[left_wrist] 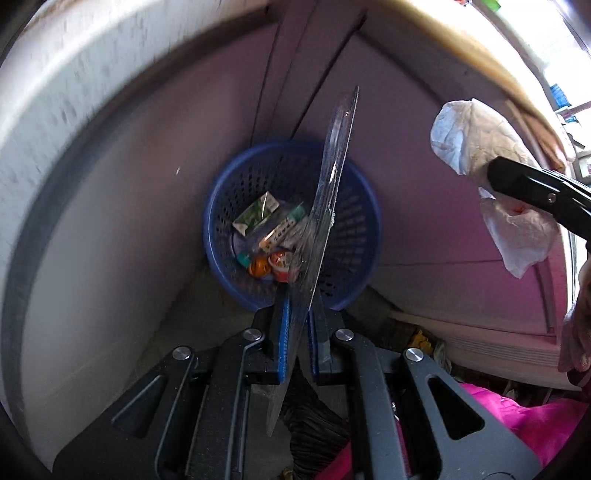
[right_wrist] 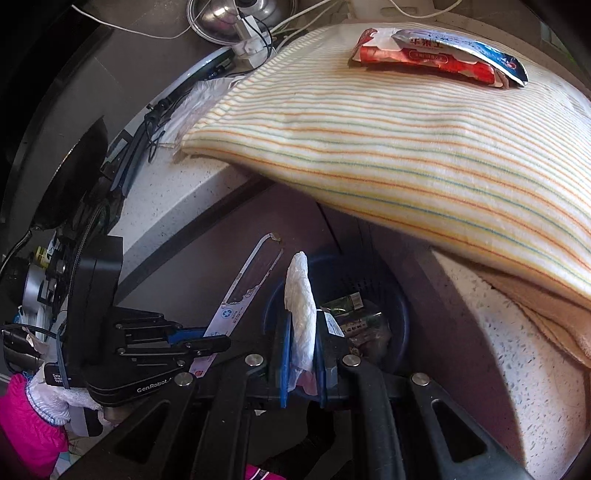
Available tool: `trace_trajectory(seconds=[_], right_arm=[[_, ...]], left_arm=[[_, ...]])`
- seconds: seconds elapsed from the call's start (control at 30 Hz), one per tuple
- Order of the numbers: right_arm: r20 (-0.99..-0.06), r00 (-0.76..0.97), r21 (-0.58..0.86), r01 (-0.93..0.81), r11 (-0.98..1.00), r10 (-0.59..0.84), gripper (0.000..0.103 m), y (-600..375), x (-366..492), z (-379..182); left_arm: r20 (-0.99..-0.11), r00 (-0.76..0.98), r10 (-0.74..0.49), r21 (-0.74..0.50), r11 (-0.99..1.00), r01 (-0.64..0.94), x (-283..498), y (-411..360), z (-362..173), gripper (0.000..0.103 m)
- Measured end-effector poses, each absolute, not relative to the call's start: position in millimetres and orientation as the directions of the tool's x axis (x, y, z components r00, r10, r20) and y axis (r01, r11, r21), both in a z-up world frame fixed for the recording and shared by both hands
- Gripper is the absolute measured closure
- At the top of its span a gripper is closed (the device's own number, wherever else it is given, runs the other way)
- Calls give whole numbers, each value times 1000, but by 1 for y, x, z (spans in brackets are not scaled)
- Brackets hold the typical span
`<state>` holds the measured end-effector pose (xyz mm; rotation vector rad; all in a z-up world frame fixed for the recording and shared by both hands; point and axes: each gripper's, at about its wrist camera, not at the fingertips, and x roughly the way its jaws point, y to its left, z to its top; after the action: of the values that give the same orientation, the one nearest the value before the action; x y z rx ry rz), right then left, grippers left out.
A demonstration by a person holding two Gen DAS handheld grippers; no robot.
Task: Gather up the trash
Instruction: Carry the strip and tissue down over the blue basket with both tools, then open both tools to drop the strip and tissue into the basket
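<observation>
My left gripper (left_wrist: 297,295) is shut on a flat clear plastic package (left_wrist: 332,177), held edge-on above a blue mesh basket (left_wrist: 354,236). The basket stands on the floor and holds several wrappers and a green-white carton (left_wrist: 255,214). At the right of that view, my right gripper (left_wrist: 495,173) is shut on a crumpled white tissue (left_wrist: 469,136). In the right wrist view, the right gripper (right_wrist: 303,321) pinches the tissue (right_wrist: 301,295) upright over the basket (right_wrist: 399,317). The left gripper (right_wrist: 218,339) holds the package (right_wrist: 247,284) just to its left.
A striped cloth (right_wrist: 369,140) hangs over the speckled countertop (right_wrist: 517,369) above the basket, with a red snack wrapper (right_wrist: 436,55) lying on it. Cables and a metal bowl (right_wrist: 221,18) sit at the counter's back. Purple cabinet doors (left_wrist: 424,203) stand behind the basket. A pink sleeve (right_wrist: 26,417) shows at the left.
</observation>
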<state>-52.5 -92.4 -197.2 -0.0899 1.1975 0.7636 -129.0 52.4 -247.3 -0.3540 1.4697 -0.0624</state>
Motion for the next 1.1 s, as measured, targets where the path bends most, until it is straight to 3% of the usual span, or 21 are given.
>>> trace_trajectory(seconds=[0.77, 1.1], right_arm=[[-920, 106, 265, -543, 797, 378, 88, -82, -45, -265], [-924, 109, 253, -542, 801, 366, 78, -73, -40, -275]], left_arm=[[-972, 7, -234, -230, 948, -220, -127, 45, -298, 96], [-977, 5, -214, -210, 953, -220, -118, 42, -301, 96]])
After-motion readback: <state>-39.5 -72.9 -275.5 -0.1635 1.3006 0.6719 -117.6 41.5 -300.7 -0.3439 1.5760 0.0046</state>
